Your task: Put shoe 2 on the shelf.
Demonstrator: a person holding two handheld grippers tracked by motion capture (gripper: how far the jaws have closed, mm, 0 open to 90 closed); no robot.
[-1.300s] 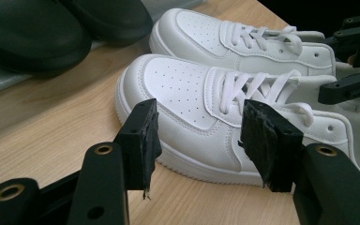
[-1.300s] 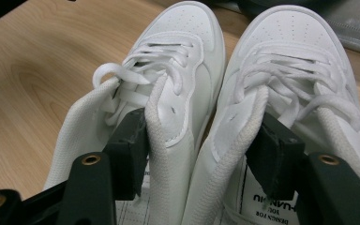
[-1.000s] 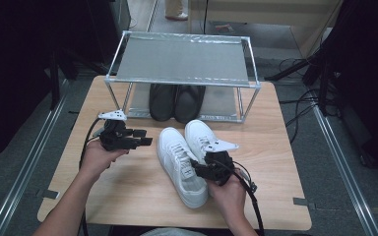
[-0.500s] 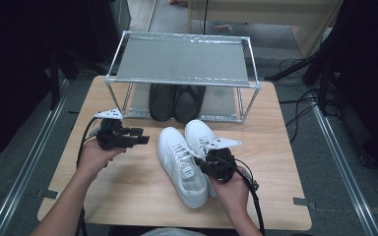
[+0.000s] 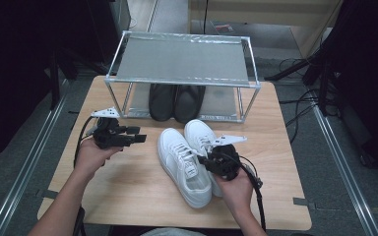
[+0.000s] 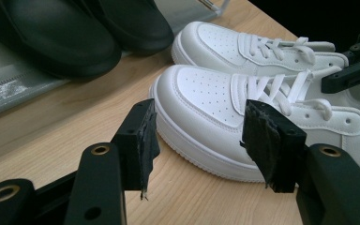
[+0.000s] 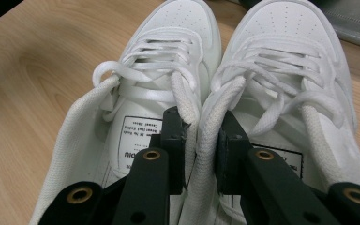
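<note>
- Right tool [image 7: 200, 140]: jaws have just been closing, now clamped on the touching inner collars of the white sneakers [image 5: 189, 160].
- Sneakers side by side, centre of the wooden surface [image 5: 128, 191], just near of the metal shoe rack [image 5: 182, 61].
- Left tool [image 6: 197, 140]: jaws apart, nothing gripped, left of the sneakers.
- Black shoes [image 5: 175, 101] on the rack's bottom shelf.

Probably a lab, bare wooden table [image 5: 128, 196], floor cables [image 5: 295, 105], metal rack [image 5: 182, 61]

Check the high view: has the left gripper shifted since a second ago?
No. The left gripper sits at the same spot, left of the white sneakers and in front of the shoe rack's left leg, jaws open.
</note>
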